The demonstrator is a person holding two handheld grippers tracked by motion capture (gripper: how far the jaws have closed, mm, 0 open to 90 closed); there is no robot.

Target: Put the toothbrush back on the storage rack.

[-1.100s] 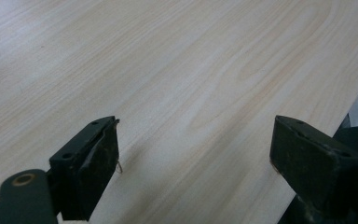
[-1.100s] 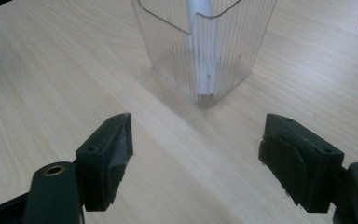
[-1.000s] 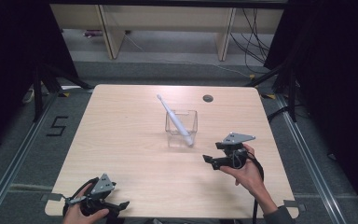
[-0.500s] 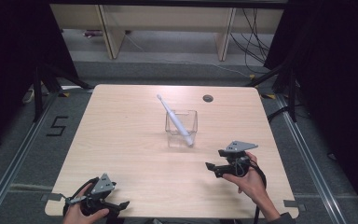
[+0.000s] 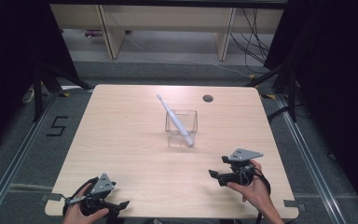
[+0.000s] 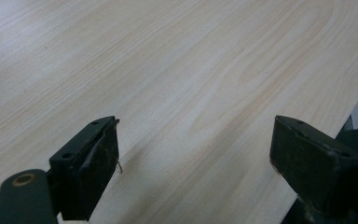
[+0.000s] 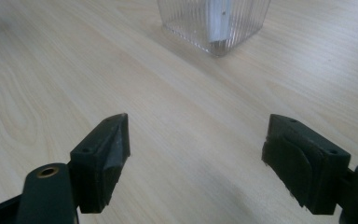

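Retreating toward the near edge of the tabletop [image 5: 121, 140], the right claw [image 5: 221, 176] now sits lower and closer to the person than it did a second ago, when it hung just beside the clear cup [image 5: 182, 128]. The cup and the toothbrush [image 5: 175, 119] have not shifted across the three high-view moments. Judged from this, the placing step is complete and the right hand is withdrawing to rest.

Position of the work items: the cup stands upright near the middle of the tabletop. The toothbrush leans inside it, handle end down at the near right corner, head end projecting up and to the far left above the rim. In the right gripper view the ribbed cup [image 7: 214, 21] stands ahead of the jaws, well apart from them.

Right claw [image 7: 196, 158]: jaws spread wide, nothing between them, bare wood below. The hand holds it low over the near right part of the tabletop, jaws pointing left and slightly toward the cup.

Left claw [image 5: 116, 205]: unchanged in place at the near left corner, resting at the tabletop edge. In the left gripper view the left claw [image 6: 193, 158] also stands wide apart and empty over bare wood.
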